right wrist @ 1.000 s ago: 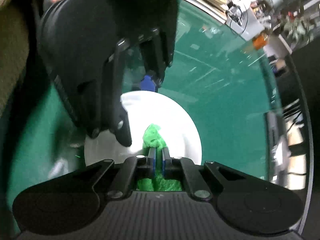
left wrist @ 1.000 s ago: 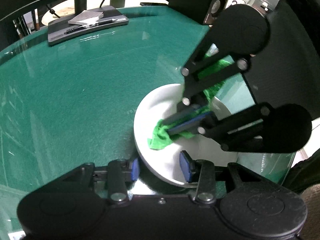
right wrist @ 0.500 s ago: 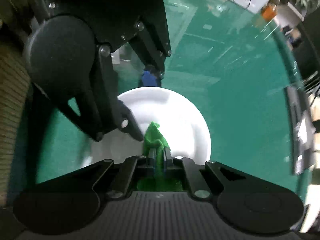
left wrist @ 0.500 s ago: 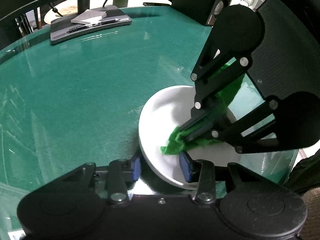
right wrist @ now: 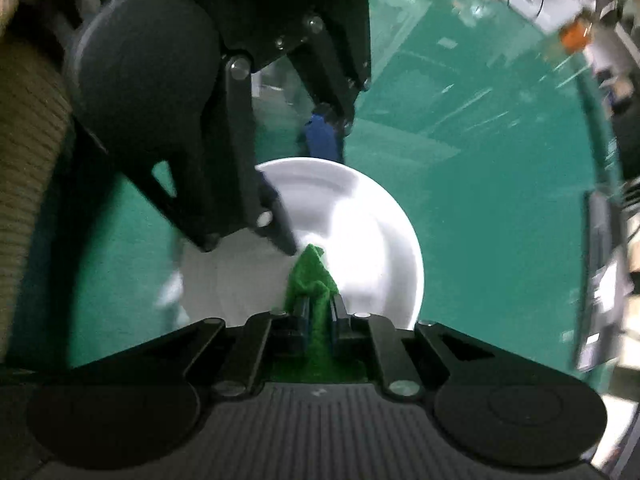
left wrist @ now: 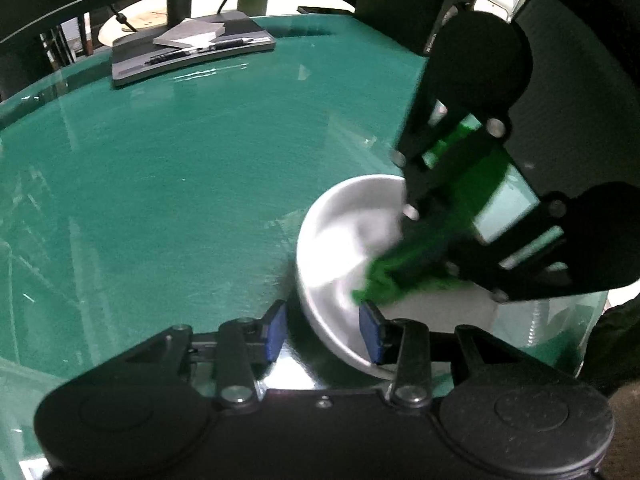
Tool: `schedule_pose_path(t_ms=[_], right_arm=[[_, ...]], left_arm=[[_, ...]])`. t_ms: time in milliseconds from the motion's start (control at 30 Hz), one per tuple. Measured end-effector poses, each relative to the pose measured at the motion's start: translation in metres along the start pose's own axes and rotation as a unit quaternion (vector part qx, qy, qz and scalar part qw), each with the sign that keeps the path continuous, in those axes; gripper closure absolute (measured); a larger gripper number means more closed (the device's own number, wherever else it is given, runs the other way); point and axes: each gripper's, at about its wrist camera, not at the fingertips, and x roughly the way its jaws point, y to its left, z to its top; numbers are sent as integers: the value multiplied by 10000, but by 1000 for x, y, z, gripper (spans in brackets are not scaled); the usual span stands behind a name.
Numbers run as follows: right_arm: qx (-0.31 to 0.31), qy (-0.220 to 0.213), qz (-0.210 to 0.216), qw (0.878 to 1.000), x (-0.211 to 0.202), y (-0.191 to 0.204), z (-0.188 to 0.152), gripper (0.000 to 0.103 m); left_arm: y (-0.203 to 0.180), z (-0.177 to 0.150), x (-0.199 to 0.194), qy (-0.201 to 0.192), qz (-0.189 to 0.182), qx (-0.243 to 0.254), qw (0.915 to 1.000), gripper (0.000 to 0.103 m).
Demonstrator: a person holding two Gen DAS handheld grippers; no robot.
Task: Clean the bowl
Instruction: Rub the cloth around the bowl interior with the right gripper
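We see no readable writing; the pad and pen on the dark tray [left wrist: 192, 54] at upper left are too small to read. The white bowl [left wrist: 340, 240] sits right of centre on the green bench [left wrist: 160, 180]. Our left gripper [left wrist: 323, 332] has its fingers clamped on the near rim. Our right gripper [right wrist: 319, 312] pinches the green cloth [right wrist: 310, 276] inside the bowl; its fingers have just been easing apart. Open bench lies left.
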Motion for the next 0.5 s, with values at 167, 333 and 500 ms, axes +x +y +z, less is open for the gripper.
schedule_pose_path(t_ms=[167,333,500], right_arm=[[-298,-15,233,9993,-1,7,-2,92],[-1128,150,-709,9910,4,28,2,91],[-730,26,-614,9954,-1,19,1,69]], left_arm=[[1,1,1,2,59,22,10000,62],[1,2,1,50,37,36,10000,68],[-4,4,1,101,-93,90,9999,84]])
